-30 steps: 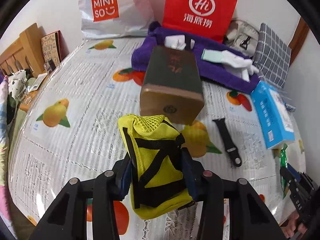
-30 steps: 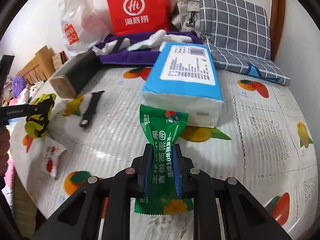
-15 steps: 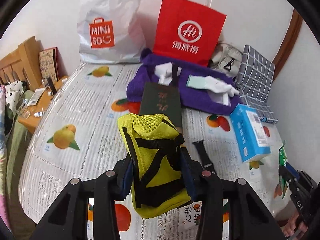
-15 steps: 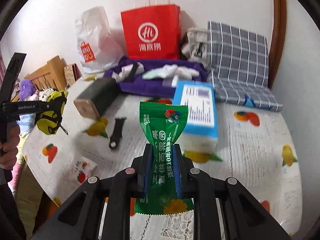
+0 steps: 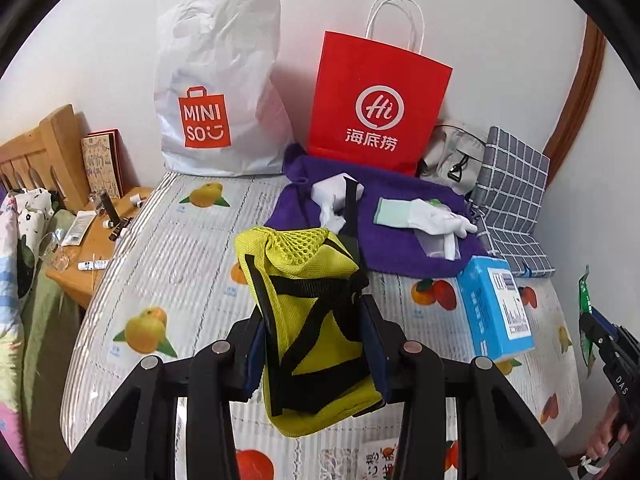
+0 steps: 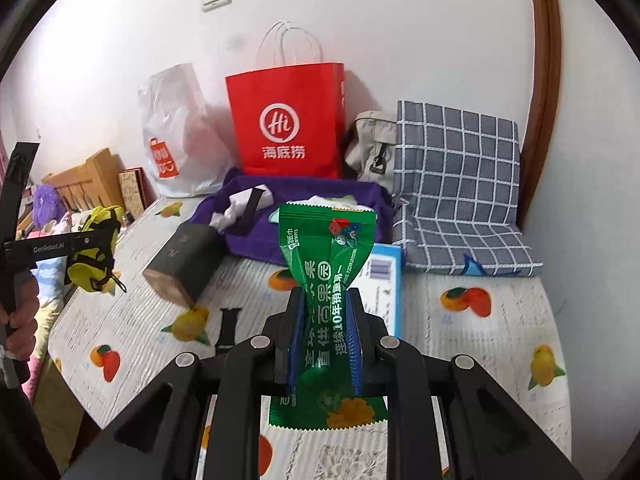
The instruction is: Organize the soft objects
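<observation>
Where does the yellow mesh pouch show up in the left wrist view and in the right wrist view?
Left wrist: yellow mesh pouch at centre-bottom, clamped in the left tongs.
Right wrist: the same pouch at the far left edge, small, held above the bed's side.
Shared landmark: the red paper bag against the back wall.

Left gripper [image 5: 316,344] and right gripper [image 6: 323,336] both have jaws clamped, each pinching a soft item upright between them.
</observation>
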A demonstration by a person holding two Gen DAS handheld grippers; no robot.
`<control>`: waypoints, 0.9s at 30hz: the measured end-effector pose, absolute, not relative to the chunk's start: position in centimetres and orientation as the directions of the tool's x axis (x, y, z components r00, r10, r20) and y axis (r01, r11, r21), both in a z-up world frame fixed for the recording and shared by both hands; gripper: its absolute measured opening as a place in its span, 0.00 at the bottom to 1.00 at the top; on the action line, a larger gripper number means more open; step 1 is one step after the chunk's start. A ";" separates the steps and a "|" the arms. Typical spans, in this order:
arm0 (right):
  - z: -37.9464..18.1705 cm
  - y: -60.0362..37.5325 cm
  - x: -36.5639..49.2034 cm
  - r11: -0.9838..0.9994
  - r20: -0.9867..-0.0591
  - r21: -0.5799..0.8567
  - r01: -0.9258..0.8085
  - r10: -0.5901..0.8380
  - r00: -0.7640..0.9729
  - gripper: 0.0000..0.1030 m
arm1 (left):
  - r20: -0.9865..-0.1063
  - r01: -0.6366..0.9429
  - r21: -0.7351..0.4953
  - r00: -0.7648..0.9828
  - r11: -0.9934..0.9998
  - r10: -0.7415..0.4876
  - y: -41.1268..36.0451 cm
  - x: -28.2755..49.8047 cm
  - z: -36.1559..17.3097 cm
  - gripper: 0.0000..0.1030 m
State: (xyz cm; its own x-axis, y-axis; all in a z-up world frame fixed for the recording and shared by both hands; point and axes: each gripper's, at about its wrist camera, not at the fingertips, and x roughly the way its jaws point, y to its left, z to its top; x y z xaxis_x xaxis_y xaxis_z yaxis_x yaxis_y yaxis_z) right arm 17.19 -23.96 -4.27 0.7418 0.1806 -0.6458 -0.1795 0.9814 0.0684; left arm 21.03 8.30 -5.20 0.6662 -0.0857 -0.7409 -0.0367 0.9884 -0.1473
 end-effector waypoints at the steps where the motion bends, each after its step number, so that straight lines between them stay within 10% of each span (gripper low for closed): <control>1: -4.1 -24.0 17.5 0.982 -0.646 0.065 -0.175 0.175 0.743 0.19 | -0.741 -0.037 -0.145 0.666 0.989 -0.084 8.3 21.3 -5.2 0.39; 27: -3.8 -23.6 28.0 0.985 -0.643 0.062 -0.159 0.161 0.749 0.20 | -0.763 -0.032 -0.103 0.644 0.994 -0.058 7.2 30.9 -5.8 0.39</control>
State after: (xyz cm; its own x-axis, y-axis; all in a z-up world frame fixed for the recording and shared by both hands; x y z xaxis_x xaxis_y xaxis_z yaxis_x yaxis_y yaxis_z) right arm 28.02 -23.56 -3.81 0.7489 0.1613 -0.6427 -0.1594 0.9853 0.0616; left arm 30.95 7.25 -5.84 0.6438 -0.0583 -0.7630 -0.0316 0.9942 -0.1026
